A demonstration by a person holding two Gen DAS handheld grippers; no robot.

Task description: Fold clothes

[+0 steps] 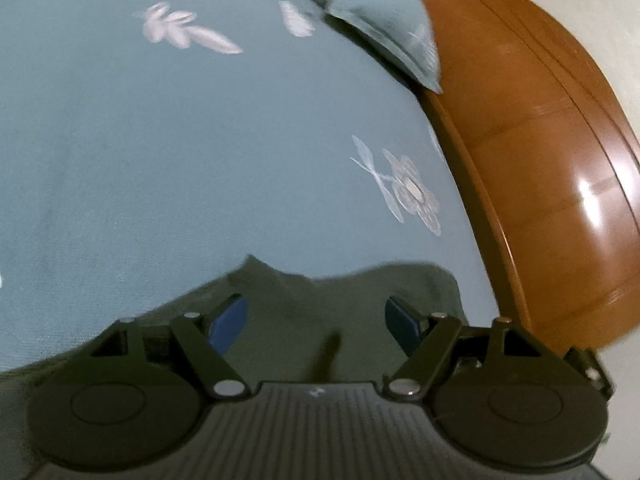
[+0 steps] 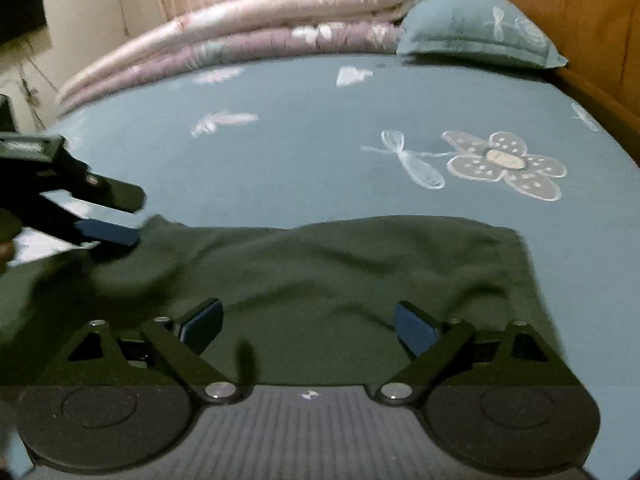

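Note:
A dark green garment lies rumpled and spread flat on the blue-grey flowered bedsheet. My right gripper is open just above the garment's near part, with nothing between its blue pads. My left gripper comes in from the left in the right wrist view, at the garment's far left corner. In the left wrist view the left gripper is open over the garment, whose edge ends just beyond the fingertips. The cloth under both gripper bodies is hidden.
A matching blue pillow lies at the head of the bed against the glossy wooden headboard. A folded pink and mauve quilt runs along the far side. Open bedsheet stretches beyond the garment. A dark shelf is on the left wall.

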